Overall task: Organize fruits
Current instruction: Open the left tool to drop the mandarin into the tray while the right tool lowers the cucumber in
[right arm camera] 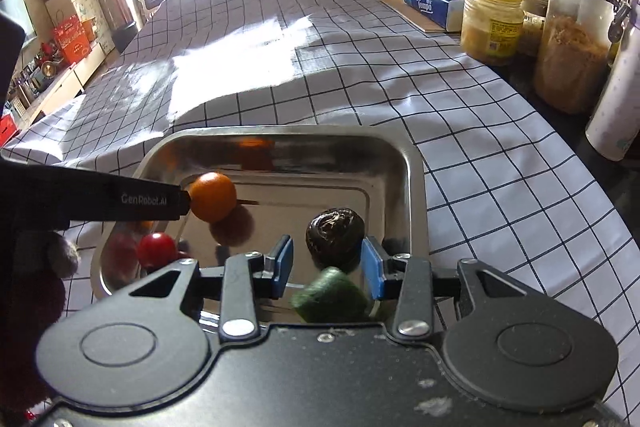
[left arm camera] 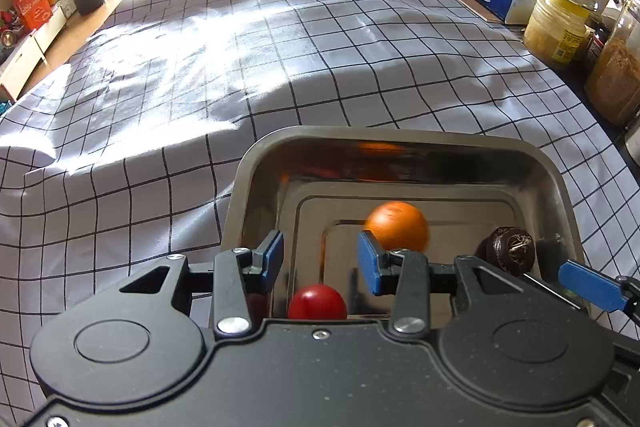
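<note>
On a checked tablecloth (right arm camera: 280,75), a metal tray (right arm camera: 414,163) is straddled by the left gripper (left arm camera: 320,261) and right gripper (right arm camera: 328,267), jaws parted, nothing gripped.

We see a worktop (right arm camera: 460,187) covered by a white cloth with a black grid (left arm camera: 200,67), creased and partly sunlit. A steel tray (right arm camera: 414,187) sits directly on the cloth at the near side. Along the right edge stand a blue tissue box (right arm camera: 428,3) on a flat board (right arm camera: 416,19), a yellow-lidded jar (right arm camera: 492,27), a clip-top glass jar of brown powder (right arm camera: 576,59) and a white bottle (right arm camera: 620,99).
</note>
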